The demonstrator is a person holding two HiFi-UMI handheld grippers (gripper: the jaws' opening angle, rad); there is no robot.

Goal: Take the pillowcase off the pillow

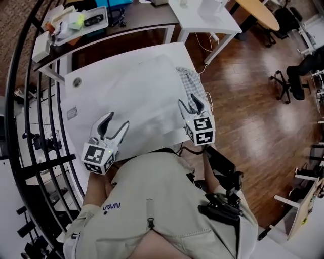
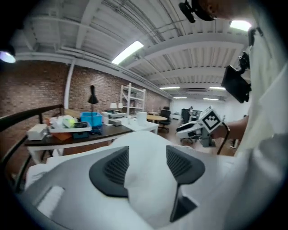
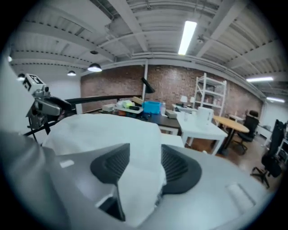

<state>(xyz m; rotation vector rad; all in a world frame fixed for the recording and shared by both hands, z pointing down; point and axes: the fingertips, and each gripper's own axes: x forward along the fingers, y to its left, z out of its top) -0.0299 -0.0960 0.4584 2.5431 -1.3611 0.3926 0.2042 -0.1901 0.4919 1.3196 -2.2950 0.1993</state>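
A white pillow (image 1: 136, 96) in its case lies on a white table (image 1: 174, 50). A grey checked cloth (image 1: 191, 83) shows at its right edge. My left gripper (image 1: 116, 120) is at the pillow's near left corner and my right gripper (image 1: 190, 101) is at its near right corner. In the left gripper view, white fabric (image 2: 148, 179) bunches between the dark pads (image 2: 114, 168) and touches both. The right gripper view shows a fold of white fabric (image 3: 141, 179) pinched between its pads (image 3: 177, 168). The pillow humps up in front of both gripper cameras.
A dark desk (image 1: 131, 28) with a tray of clutter (image 1: 76, 23) stands behind the table. A small white table (image 1: 202, 15) stands at the back right. A black railing (image 1: 45, 126) runs along the left. To the right are wooden floor (image 1: 253, 101) and an office chair (image 1: 288, 81).
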